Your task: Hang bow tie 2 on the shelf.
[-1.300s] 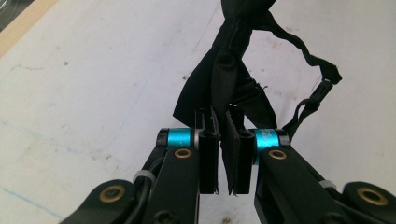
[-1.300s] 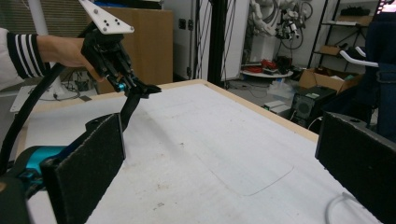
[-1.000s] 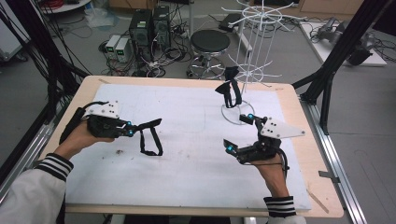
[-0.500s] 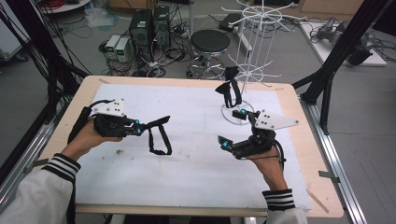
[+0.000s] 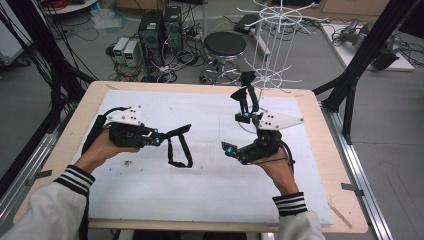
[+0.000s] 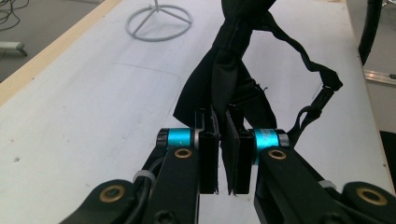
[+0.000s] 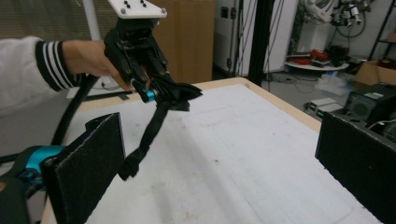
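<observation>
A white mat point(image 5: 210, 180) covers the wooden counter point(image 5: 90, 105) — computers point(image 5: 160, 30) and a stool point(image 5: 225, 45) behind. The left gripper point(image 5: 159, 139) clamps the black strap point(image 5: 179, 150), dangling below it; the right gripper point(image 5: 232, 135) gapes, a white wire rack point(image 5: 272, 55) just beyond.

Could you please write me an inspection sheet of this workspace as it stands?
Surface: white mat on wooden table, small dark specks near the left hand.
Job's things: black strap hangs from the left claw; second black strap on the white wire rack.
Clutter: nothing seen.
Grippers: left claw shut on the strap; right claw open, empty.
Cables: tangle on the floor by computer towers.
Surroundings: stool, black frame posts.
</observation>
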A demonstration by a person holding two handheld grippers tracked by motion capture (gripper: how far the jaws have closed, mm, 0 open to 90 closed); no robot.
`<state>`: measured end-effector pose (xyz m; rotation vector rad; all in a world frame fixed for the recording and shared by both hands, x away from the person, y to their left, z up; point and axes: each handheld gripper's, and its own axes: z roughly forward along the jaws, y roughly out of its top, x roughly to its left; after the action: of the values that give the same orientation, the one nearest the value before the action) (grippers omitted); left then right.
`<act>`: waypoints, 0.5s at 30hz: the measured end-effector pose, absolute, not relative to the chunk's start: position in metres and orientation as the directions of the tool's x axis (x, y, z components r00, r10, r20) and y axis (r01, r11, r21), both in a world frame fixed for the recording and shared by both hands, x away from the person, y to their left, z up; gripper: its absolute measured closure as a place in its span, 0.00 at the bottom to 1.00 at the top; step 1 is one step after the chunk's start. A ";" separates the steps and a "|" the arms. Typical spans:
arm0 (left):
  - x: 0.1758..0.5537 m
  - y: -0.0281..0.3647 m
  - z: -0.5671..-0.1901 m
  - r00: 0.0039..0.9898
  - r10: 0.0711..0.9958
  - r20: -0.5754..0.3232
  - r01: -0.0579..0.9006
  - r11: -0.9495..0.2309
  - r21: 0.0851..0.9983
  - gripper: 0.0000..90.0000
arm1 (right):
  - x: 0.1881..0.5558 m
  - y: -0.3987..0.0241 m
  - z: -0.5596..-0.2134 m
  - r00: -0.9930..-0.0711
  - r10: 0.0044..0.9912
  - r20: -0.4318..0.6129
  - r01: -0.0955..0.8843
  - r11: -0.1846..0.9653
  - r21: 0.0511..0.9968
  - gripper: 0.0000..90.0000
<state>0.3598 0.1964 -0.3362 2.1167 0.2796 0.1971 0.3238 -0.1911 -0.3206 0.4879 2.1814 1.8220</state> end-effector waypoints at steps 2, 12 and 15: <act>0.360 0.192 -0.336 0.962 0.271 0.032 0.116 -0.513 0.851 0.94 | 0.327 -0.189 -0.320 -0.916 0.401 0.025 0.096 0.159 0.983 0.01; 0.357 0.172 -0.336 0.971 0.236 0.026 0.097 -0.495 0.863 0.94 | 0.337 -0.169 -0.316 -0.935 0.349 0.057 0.128 0.184 0.975 0.01; 0.356 0.166 -0.337 0.973 0.229 0.025 0.095 -0.499 0.862 0.94 | 0.340 -0.164 -0.316 -0.941 0.333 0.057 0.132 0.207 0.969 0.01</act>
<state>0.3563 0.1665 -0.3366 2.0946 0.2281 0.1652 0.3395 -0.1636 -0.3159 0.4495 2.3072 1.8261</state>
